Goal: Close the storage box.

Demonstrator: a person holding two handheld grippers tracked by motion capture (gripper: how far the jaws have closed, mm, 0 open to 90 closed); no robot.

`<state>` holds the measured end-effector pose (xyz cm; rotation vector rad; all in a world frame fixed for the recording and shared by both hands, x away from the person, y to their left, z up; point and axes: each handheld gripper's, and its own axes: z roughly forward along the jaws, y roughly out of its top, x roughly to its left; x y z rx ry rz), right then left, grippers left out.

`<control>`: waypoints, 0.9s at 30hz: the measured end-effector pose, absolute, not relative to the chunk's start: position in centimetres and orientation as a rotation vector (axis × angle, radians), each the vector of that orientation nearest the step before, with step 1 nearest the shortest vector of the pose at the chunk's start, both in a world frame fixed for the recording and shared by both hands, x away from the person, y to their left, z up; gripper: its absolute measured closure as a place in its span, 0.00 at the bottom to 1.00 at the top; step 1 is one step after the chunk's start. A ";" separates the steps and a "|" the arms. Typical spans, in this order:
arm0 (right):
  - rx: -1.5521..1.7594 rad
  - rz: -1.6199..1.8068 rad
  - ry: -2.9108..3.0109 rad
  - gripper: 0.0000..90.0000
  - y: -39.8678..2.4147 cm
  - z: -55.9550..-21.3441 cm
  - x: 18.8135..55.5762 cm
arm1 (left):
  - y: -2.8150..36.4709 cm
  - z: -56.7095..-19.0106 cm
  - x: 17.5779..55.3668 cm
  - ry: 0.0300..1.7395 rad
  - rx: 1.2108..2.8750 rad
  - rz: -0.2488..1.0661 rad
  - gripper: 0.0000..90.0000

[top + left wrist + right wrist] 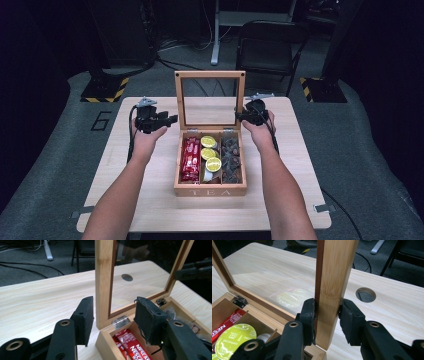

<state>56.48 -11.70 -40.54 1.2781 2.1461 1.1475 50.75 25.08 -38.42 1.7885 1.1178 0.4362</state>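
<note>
Gripping lid frame [332,290]: right gripper [327,315] (close-up, pads pressed).

Lab (hazard-taped stand bases [104,89], floor cables [187,47])

the word "tea" marks the front wall of the wooden box [210,191]. red sachets [130,345] inside carry "nesca" in white, cut off. a lime-green capsule lid [234,338] reads "cappuccino". a large "6" [101,120] is painted on the floor.
</note>
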 end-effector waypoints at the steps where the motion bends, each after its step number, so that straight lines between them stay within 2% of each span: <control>1: 1.280 1.150 2.151 0.72 -11.7 -40.5 56.5 | 25.1 -38.4 50.7 1.117 1.786 0.437 0.54; 20: 1.307 1.158 2.131 0.72 -11.6 -40.8 56.8 | 25.2 -38.7 50.6 1.131 1.738 0.420 0.53; 27: 1.313 1.151 2.128 0.62 -11.5 -41.0 56.5 | 25.7 -38.6 50.4 1.142 1.740 0.426 0.52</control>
